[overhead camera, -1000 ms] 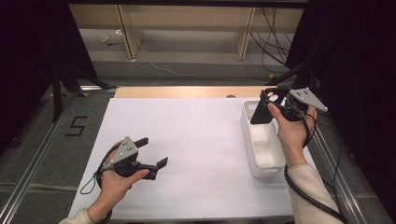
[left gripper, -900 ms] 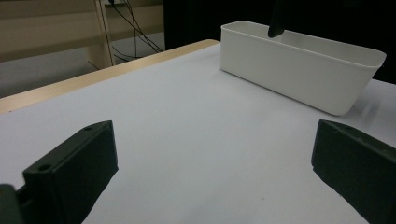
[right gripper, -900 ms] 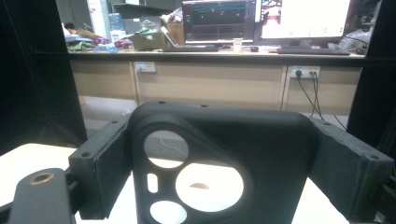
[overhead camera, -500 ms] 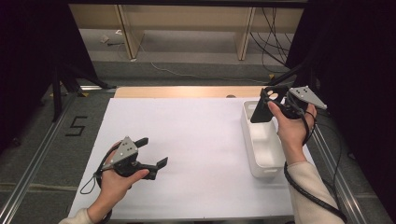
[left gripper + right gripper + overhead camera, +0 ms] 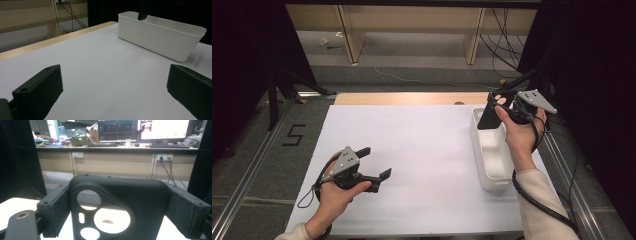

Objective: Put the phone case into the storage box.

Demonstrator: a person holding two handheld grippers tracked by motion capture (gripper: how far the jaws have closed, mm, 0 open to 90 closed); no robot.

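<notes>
Overhead light is brightening the white table (image 5: pixel 422 150); dark surroundings are swallowing detail. Soft shadows are lying under the left gripper (image 5: pixel 374 165). Monitors (image 5: pixel 142 130) beyond the right gripper (image 5: pixel 120 220) are glaring, slightly blurred.

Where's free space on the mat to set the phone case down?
Bare mat runs between the left gripper and the bin, up to the wooden strip. The bin looks empty. Crowded at the bin's far end, where the right gripper holds the case above it.
</notes>
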